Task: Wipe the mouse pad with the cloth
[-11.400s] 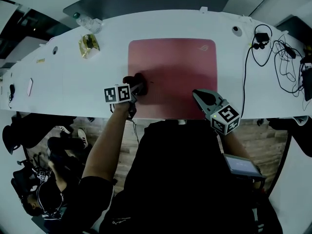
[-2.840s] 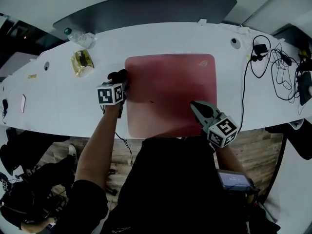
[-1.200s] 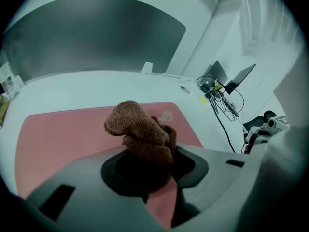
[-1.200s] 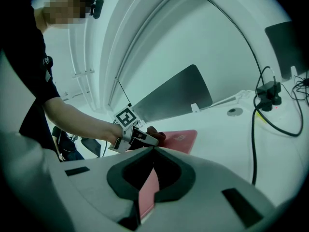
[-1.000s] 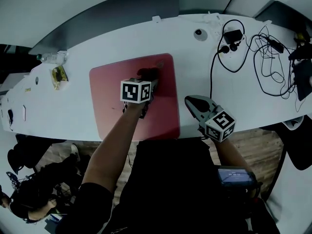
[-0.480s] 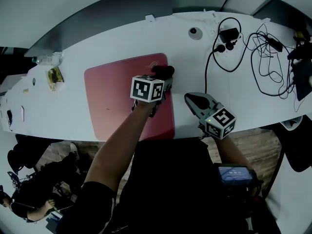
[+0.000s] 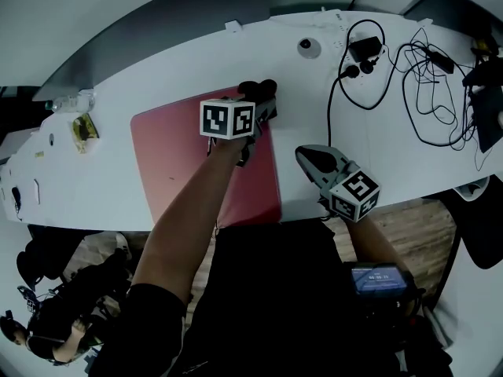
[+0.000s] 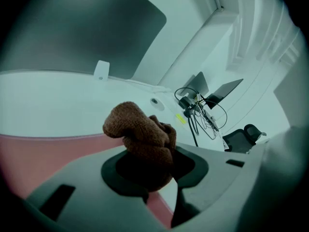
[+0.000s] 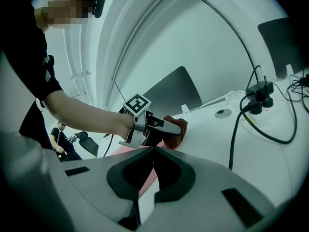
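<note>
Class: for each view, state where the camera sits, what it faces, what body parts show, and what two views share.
Head view: on the head, steeply down at the table; torso, left forearm, left gripper, right gripper.
Left gripper view: along its jaws, shut on the cloth, toward cables; no body.
Right gripper view: along its closed jaws toward the left forearm.
Both gripper views share cloth and mouse pad.

Long white desk, pale walls
Dark grey panel behind, black cables tangled at the right end, wood floor underneath, black office chair way off.
</note>
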